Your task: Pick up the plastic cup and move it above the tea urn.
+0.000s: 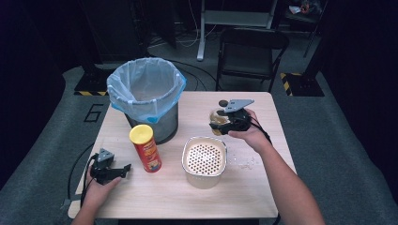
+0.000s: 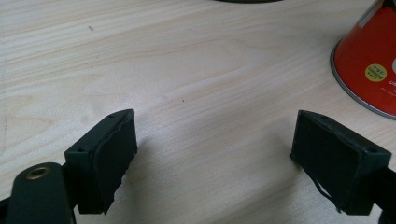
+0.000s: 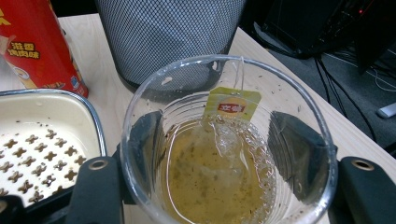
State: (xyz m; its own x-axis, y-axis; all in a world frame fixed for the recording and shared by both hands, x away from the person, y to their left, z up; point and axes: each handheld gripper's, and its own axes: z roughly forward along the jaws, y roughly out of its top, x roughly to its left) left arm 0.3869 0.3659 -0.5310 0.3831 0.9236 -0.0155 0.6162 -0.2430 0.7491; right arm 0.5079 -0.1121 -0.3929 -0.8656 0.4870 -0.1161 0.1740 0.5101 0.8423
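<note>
You are holding a clear plastic cup [image 3: 229,140] in the right gripper [image 1: 231,123], with the jaws closed against its wall from two opposite sides just below the rim. The cup is carrying pale amber tea, a soaked tea bag [image 3: 224,140] and its yellow tag [image 3: 232,105], which is hanging against the inner wall. Taking the perforated strainer tray [image 1: 204,161] as the landmark, the cup is sitting just beyond the tray's far right corner, on or barely above the counter [image 1: 244,187] (the frames are not settling which).

Handling judgement: the cup is looking thin-walled and flexible, so a hard squeeze is likely to oval the rim and push liquid upward. The liquid is making it bottom-heavy and prone to slosh; the wet wall may be slippery. Keep the grip high on the wall where the rim is stiffening it, keep pressure moderate, and tilt slowly toward the tray.

The left gripper [image 1: 109,169] is resting well to the left of the tray, past the red snack can [image 1: 146,148]. Its jaws are standing wide apart with nothing between them, hovering low over bare wood. The lined mesh waste bin [image 1: 146,96] is standing beyond the tray, to its far left. A few crumbs [image 1: 244,163] are lying on the counter just right of the tray.
</note>
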